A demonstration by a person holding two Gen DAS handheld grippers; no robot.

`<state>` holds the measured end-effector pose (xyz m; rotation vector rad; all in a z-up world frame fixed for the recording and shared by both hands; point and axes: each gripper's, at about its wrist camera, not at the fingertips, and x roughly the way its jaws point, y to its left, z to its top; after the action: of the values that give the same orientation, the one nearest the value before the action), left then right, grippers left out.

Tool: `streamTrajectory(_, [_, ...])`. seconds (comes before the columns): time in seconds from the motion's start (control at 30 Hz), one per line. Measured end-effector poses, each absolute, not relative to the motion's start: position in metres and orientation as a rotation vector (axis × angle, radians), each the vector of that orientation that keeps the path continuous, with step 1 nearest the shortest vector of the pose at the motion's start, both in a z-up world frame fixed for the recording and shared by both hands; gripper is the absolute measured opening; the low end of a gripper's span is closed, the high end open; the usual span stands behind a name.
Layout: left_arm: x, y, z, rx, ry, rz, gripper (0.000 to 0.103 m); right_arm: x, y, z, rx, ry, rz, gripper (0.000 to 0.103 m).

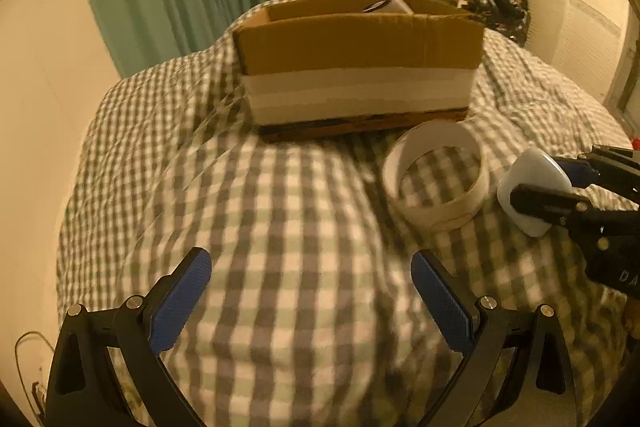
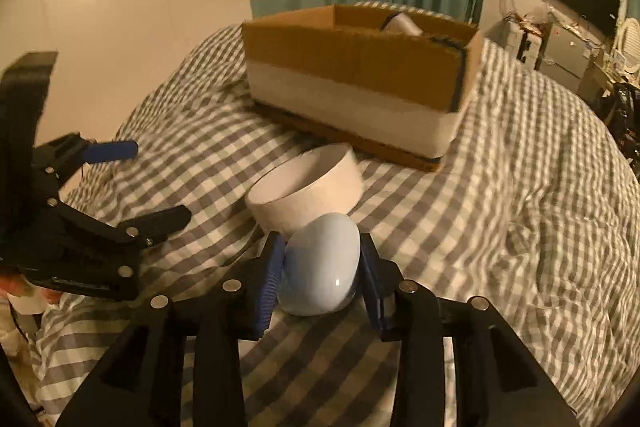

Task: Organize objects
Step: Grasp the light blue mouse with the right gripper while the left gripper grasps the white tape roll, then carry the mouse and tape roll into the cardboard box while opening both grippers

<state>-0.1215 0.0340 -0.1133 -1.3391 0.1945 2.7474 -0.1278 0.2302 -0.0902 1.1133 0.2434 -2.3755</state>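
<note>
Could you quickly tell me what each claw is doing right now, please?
Left claw: open, holding nothing, above the checked bedspread.
Right claw: closed on the white egg-shaped object.

left tongs spread wide, low over bed; right tongs clamped on pale rounded object.

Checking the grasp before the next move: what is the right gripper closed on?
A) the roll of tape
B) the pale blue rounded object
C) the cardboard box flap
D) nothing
B: the right gripper pinches the pale blue rounded object between both blue pads.
</note>
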Motion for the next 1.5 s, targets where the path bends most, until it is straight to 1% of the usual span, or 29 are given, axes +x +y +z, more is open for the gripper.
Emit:
streamTrajectory(0.1, [-0.130,0.048,-0.109,-1.312,0.185,2.709,0.103,-0.129,0.245,-0.080,1.089,0.210,-2.420,0.033])
streamTrajectory(0.23, [-0.144,0.069,-0.106,-1.288,0.120,2.629,0.103,-0.135,0.264,-0.071,1.077,0.203,-2.485,0.025])
streamTrajectory(0.37, [-0.165,0.085,-0.114,-1.324,0.097,2.577,0.103,-0.143,0.275,-0.069,1.083,0.200,-2.505,0.025])
streamTrajectory(0.53, [-0.192,0.093,-0.131,-1.407,0.004,2.501,0.103,-0.150,0.280,-0.071,1.084,0.198,-2.496,0.025])
streamTrajectory(0.7, [-0.209,0.091,-0.142,-1.424,-0.087,2.471,0.103,-0.159,0.284,-0.075,1.096,0.184,-2.480,0.025])
streamTrajectory(0.77, [-0.211,0.090,-0.144,-1.424,-0.099,2.460,0.099,-0.163,0.286,-0.077,1.102,0.180,-2.474,0.025])
streamTrajectory(0.8, [-0.210,0.091,-0.144,-1.416,-0.097,2.450,0.096,-0.163,0.286,-0.078,1.104,0.179,-2.471,0.025])
streamTrajectory(0.83, [-0.208,0.093,-0.143,-1.406,-0.094,2.440,0.088,-0.164,0.285,-0.078,1.106,0.180,-2.468,0.025])
streamTrajectory(0.87, [-0.207,0.094,-0.141,-1.396,-0.088,2.430,0.085,-0.164,0.285,-0.078,1.107,0.182,-2.467,0.025])
streamTrajectory(1.0, [-0.199,0.098,-0.133,-1.359,0.020,2.483,0.085,-0.162,0.280,-0.077,1.103,0.206,-2.475,0.024])
streamTrajectory(1.13, [-0.188,0.098,-0.121,-1.333,0.085,2.532,0.085,-0.155,0.275,-0.069,1.086,0.227,-2.484,0.024])
streamTrajectory(1.5, [-0.145,0.083,-0.073,-1.183,0.178,2.680,0.085,-0.121,0.256,-0.030,0.979,0.314,-2.527,0.024])
